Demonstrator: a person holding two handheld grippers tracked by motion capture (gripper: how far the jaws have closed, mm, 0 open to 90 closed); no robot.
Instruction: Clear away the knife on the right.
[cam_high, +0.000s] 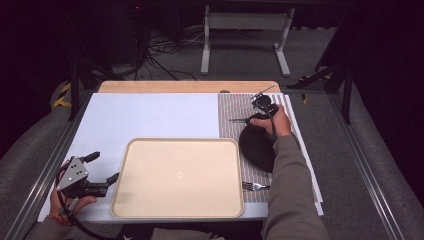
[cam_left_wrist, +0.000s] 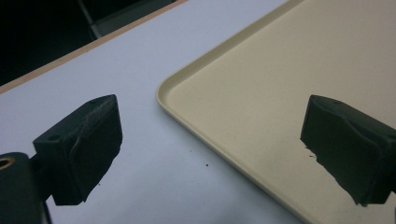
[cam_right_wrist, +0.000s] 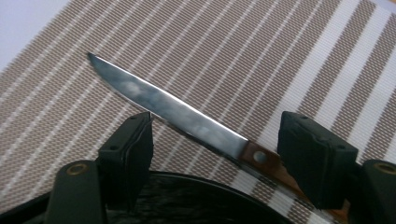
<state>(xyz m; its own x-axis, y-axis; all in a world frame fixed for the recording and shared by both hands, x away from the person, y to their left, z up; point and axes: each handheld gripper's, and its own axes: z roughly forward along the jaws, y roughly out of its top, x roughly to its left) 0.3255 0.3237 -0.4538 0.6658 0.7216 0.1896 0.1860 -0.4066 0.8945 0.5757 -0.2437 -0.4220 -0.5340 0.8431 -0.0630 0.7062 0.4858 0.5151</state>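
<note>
A table knife (cam_right_wrist: 187, 116) with a wooden handle lies on the striped placemat (cam_right_wrist: 243, 51), blade pointing up-left in the right gripper view. My right gripper (cam_right_wrist: 217, 140) is open just above it, one jaw on each side and the handle close to the right jaw. From above, that gripper (cam_high: 261, 107) sits at the mat's far end beside the knife (cam_high: 240, 120). My left gripper (cam_high: 105, 167) stands open and holds nothing at the left edge of the beige tray (cam_high: 177, 175). In its own view the gripper (cam_left_wrist: 210, 149) straddles the tray's corner (cam_left_wrist: 289, 93).
A black plate (cam_high: 257, 147) lies on the placemat (cam_high: 235, 107) under the right forearm, its rim (cam_right_wrist: 187, 196) just below the knife. A fork (cam_high: 255, 186) lies at the mat's near end. White sheet (cam_high: 150, 115) covers the table beyond the tray.
</note>
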